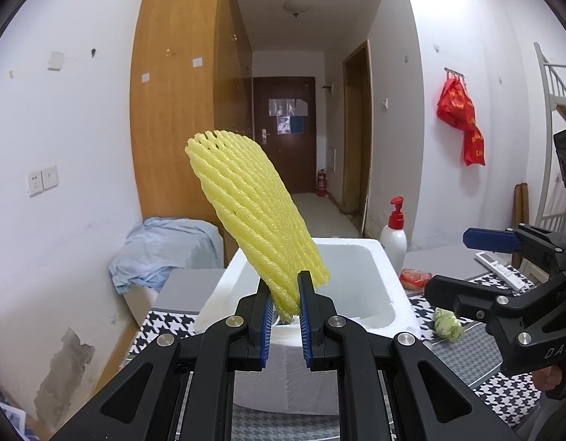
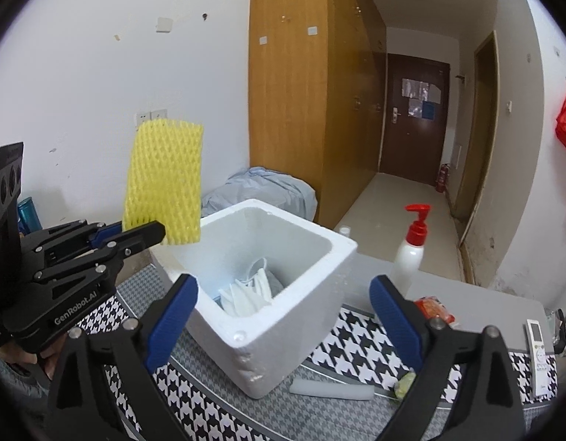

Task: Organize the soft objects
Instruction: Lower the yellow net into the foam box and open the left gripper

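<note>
My left tongs (image 1: 284,296) pinch the lower end of the yellow foam net (image 1: 251,217), jaws pressed tight on it. The net stands up from the pads, tilted, over the near-left rim of the white foam box (image 2: 283,316). From my right camera I see the same net (image 2: 165,180) flat-on, held above the box's left corner, clear of the rim.

My right tongs (image 2: 283,319) are spread wide with nothing between the blue pads (image 2: 172,316); they frame the box from the near side without touching it. In the left view the right tongs (image 1: 452,261) hang off to the right of the box, above the table.

The box sits on the houndstooth mat (image 2: 360,345), toward the table's back-left part. Inside it lie white soft pieces (image 2: 249,294), bunched on the bottom.

A white foam strip (image 2: 330,391) lies on the mat just beside the box's near-right wall. A small green wad (image 1: 447,325) sits on the mat to the right of it, partly hidden behind my right finger in the right view. A red packet (image 1: 415,277) lies on the bare grey table (image 2: 485,301) near the back edge, beside the pump bottle (image 2: 409,253). A remote (image 2: 538,352) lies at the table's right edge.
</note>
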`<state>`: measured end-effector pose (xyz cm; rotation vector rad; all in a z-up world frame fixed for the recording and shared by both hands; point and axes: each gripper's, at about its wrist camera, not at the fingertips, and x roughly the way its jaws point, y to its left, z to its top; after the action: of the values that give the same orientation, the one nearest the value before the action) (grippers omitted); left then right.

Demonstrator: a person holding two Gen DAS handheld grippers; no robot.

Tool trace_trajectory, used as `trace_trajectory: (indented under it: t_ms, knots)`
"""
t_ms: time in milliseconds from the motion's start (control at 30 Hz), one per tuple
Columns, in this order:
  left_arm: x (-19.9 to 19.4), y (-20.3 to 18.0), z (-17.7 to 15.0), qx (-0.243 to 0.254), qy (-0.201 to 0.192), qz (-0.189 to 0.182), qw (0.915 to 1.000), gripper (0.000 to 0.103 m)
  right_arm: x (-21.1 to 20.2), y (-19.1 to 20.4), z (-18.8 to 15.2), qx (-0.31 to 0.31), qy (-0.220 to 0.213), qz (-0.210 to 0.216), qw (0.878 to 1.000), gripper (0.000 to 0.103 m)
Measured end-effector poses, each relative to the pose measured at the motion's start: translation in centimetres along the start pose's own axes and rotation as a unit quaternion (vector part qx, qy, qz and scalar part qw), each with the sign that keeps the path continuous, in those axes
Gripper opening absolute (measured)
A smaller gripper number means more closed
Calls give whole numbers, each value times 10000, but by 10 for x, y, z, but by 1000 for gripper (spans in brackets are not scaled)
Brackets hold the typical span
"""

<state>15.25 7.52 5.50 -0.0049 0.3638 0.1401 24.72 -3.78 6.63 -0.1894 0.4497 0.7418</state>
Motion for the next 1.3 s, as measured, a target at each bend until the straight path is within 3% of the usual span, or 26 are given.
trace_trajectory:
  t_ms: [500,967,1000,1067,1100,1133,1300]
  knots:
    - [19,-15,6,41,176,-251,9995,14,-18,-17,-13,37,-53,-305,9995,97]
    - [42,-20,10,108,414,-202,9989,16,-30,-30,-22,166,-79,-524,9985,97]
    - [42,-20,9,116,421,-189,9989,19,-30,-30,-23,163,-87,-527,9984,97]
    - [43,-19,10,115,423,-162,9989,35,-32,-31,-22,167,-93,-532,9984,97]
    - [44,-20,10,115,414,-156,9990,51,-32,-31,-22,170,-94,-525,9984,97]
    - [44,-20,10,118,392,-135,9991,61,-32,-31,-22,169,-96,-528,9984,97]
    - [40,-21,10,138,308,-102,9994,82,-32,-33,-23,169,-102,-532,9984,97]
